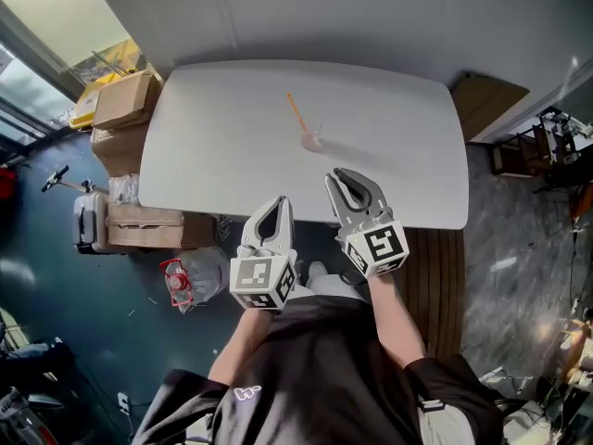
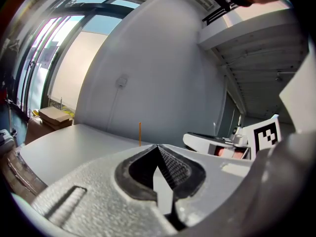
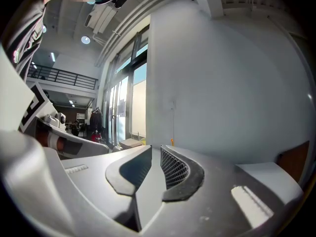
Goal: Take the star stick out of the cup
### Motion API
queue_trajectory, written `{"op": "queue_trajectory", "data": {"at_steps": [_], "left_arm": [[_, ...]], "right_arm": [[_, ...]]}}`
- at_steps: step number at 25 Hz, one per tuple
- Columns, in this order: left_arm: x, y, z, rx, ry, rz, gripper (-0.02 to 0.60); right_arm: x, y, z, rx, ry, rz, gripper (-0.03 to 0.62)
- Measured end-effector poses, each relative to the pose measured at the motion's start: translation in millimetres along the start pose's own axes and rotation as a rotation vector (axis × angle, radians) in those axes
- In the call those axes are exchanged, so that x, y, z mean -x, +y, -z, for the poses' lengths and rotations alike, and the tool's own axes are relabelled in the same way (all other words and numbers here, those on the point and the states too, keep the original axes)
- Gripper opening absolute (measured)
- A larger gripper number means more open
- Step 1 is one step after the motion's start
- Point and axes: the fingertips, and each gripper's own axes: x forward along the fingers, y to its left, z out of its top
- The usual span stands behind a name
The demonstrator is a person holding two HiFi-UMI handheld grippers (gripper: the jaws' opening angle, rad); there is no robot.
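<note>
A thin orange star stick (image 1: 298, 115) leans out of a small clear cup (image 1: 313, 140) near the middle of the white table (image 1: 213, 156). Both grippers hover at the table's near edge, short of the cup. My left gripper (image 1: 278, 202) has its tips touching and nothing in it; in the left gripper view (image 2: 158, 147) the stick (image 2: 139, 134) stands far ahead. My right gripper (image 1: 345, 176) is closer to the cup, its jaws parted by a narrow gap with nothing between them (image 3: 156, 148). The stick's tip (image 3: 172, 141) shows just beyond them.
Cardboard boxes (image 1: 125, 100) and a suitcase (image 1: 88, 221) stand on the floor left of the table. A red-rimmed object (image 1: 176, 281) lies on the floor by the person's left side. A grey wall runs behind the table. Brown flooring (image 1: 435, 276) lies to the right.
</note>
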Motion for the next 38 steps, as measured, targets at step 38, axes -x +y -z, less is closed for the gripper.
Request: {"op": "queue_trajectory", "data": {"at_steps": [38], "left_arm": [[-18.9, 42.6, 16.5, -0.026, 0.060, -0.092, 0.002]], "right_arm": [[-158.8, -52.4, 77.3, 0.144, 0.202, -0.095, 0.117]]}}
